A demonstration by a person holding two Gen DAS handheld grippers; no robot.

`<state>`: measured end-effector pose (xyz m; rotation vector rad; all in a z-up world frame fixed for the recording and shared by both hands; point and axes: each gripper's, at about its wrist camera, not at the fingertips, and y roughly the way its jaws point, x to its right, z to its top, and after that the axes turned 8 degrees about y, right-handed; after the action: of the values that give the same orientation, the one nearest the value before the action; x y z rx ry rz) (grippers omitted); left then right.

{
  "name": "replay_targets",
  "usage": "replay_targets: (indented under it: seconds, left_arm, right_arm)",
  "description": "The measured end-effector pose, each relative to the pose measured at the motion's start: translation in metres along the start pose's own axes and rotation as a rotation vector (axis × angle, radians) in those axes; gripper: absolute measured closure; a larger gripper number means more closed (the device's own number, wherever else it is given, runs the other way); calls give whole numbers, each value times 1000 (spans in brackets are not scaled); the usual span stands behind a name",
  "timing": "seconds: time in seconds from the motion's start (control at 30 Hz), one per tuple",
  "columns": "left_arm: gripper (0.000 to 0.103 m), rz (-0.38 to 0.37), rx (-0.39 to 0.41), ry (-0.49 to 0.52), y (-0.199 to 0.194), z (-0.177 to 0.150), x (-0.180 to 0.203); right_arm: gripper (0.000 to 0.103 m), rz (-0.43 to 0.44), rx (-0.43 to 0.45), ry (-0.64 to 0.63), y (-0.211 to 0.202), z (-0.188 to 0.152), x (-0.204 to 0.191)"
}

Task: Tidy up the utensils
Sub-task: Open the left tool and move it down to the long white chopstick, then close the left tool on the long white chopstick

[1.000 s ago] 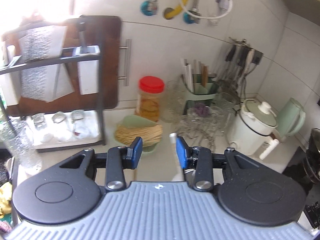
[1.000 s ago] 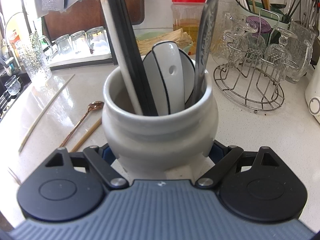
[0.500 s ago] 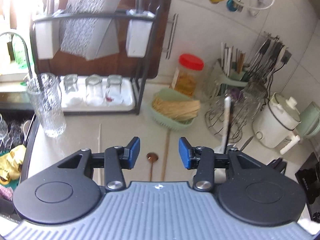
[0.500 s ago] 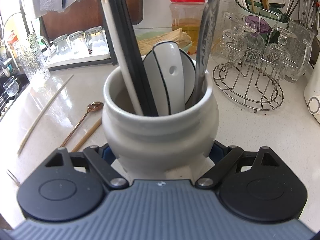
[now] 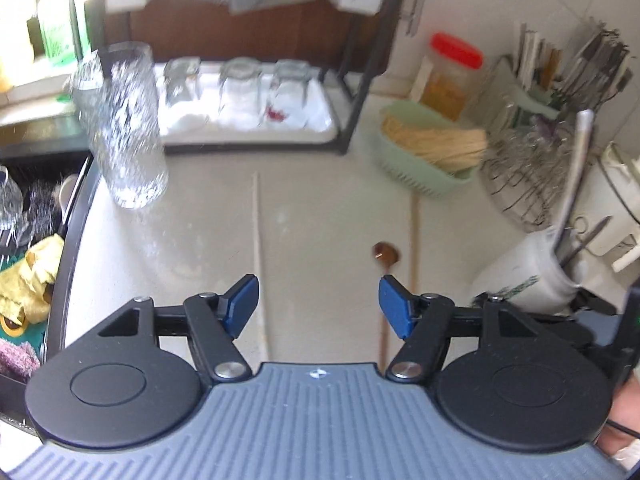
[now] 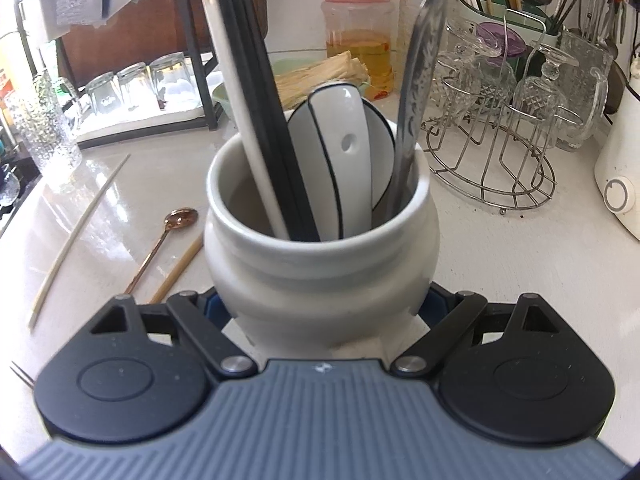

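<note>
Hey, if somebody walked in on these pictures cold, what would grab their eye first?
Probably the white ceramic crock, clamped in the right hand-held gripper and bristling with chopsticks, a white spoon and a metal handle. Next, the left hand-held gripper, its jaws just opened wide with nothing between them, above the copper spoon and two loose chopsticks on the pale counter.

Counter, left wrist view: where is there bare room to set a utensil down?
Free: the strip between the pale chopstick and the copper spoon, ahead of the left gripper. Also between the tall glass and that chopstick. Crowded: right side, with the green basket, wire rack and white crock.
</note>
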<state>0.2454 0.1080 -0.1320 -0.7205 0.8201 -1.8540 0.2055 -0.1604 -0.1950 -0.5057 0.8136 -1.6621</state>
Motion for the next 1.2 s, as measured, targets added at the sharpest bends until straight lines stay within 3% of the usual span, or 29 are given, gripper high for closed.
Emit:
replay_targets:
  seconds: [0.27, 0.5, 0.6, 0.93, 1.2]
  left_arm:
    - [32, 2, -50, -15, 43, -4, -38]
    - [34, -6, -65, 19, 82, 11, -50]
    - [44, -8, -75, 25, 97, 25, -52]
    - [63, 14, -81, 89, 130, 57, -47]
    - [71, 82, -94, 93, 146, 71, -47]
  right_arm:
    - [12, -31, 5, 18, 0, -1, -4]
    - [12, -58, -4, 47, 0, -1, -6]
    - [12, -70, -5, 58, 1, -1, -7]
    - [12, -90, -11, 70, 4, 0, -11]
    - [12, -101, -30, 76, 7, 4, -12]
